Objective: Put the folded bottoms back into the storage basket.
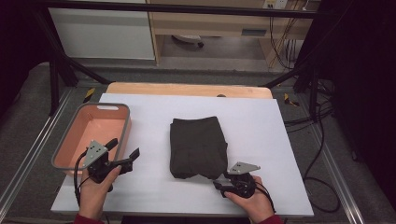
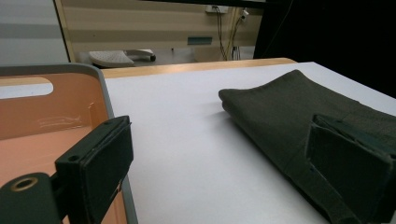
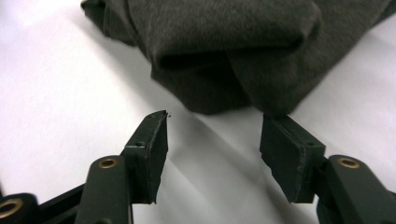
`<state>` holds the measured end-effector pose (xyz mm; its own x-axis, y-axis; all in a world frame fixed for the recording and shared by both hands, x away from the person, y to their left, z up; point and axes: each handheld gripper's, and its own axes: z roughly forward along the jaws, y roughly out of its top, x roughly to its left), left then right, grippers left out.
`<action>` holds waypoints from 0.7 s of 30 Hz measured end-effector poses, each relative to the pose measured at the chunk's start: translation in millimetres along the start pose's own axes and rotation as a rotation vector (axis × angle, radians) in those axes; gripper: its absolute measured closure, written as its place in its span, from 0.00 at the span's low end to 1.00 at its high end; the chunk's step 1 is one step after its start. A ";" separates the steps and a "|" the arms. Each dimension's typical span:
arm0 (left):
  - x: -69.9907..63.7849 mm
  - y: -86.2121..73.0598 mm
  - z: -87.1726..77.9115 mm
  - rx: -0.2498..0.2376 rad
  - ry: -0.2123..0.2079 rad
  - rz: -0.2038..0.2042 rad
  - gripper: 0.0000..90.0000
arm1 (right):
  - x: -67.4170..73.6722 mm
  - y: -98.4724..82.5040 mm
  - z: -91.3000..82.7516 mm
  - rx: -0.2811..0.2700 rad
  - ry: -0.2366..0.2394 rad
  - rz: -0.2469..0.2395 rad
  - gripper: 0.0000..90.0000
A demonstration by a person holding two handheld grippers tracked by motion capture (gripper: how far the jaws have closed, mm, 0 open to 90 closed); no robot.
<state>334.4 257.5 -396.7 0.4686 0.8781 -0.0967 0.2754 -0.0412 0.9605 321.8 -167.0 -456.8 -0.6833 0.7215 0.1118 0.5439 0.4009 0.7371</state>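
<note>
Black jaws of the right hand-held gripper (image 3: 212, 137) stand partly apart near the front of the white counter (image 1: 261, 135). Nothing is between them, and they sit just short of the near edge of the dark green folded cloth (image 3: 224, 51). No earlier picture tells more. The left hand-held gripper (image 1: 125, 153) is wide open and holds nothing. It hovers near the front corner of the orange plastic tub with a grey rim (image 1: 95, 128). The cloth lies flat in the middle of the counter, well apart from the tub on the left.
</note>
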 end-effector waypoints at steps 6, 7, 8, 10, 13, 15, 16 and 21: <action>-2.0 0.0 0.9 0.003 0.008 0.003 0.09 | 3.2 6.1 13.6 -0.045 -0.022 -0.022 0.60; -2.0 0.0 0.9 0.003 0.008 0.003 0.09 | 3.7 7.0 14.9 -0.049 -0.018 -0.026 0.67; -3.1 0.1 1.2 0.002 0.009 0.006 0.09 | 4.7 8.2 16.9 -0.054 -0.014 -0.028 0.76; -3.6 0.1 1.4 0.003 0.007 0.010 0.09 | 6.5 10.4 19.1 -0.049 -0.003 -0.053 0.88; -5.1 0.1 0.3 0.005 -0.003 0.024 0.09 | 8.3 11.2 15.1 -0.047 -0.007 -0.079 0.96; -5.3 -0.4 -0.1 0.003 -0.003 0.019 0.10 | 7.8 11.2 9.8 -0.057 -0.010 -0.076 0.97; -5.1 -0.6 -0.2 0.005 -0.003 0.020 0.10 | 7.7 10.9 7.4 -0.061 -0.009 -0.070 0.97; -5.0 -0.1 0.5 0.006 -0.005 0.023 0.10 | 7.2 11.2 2.6 -0.065 -0.010 -0.082 0.98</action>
<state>332.5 252.8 -396.4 0.4792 0.8744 -0.0761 0.2694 -0.0640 0.9609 324.2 -155.9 -449.5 -0.7193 0.6934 0.0427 0.4533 0.4218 0.7853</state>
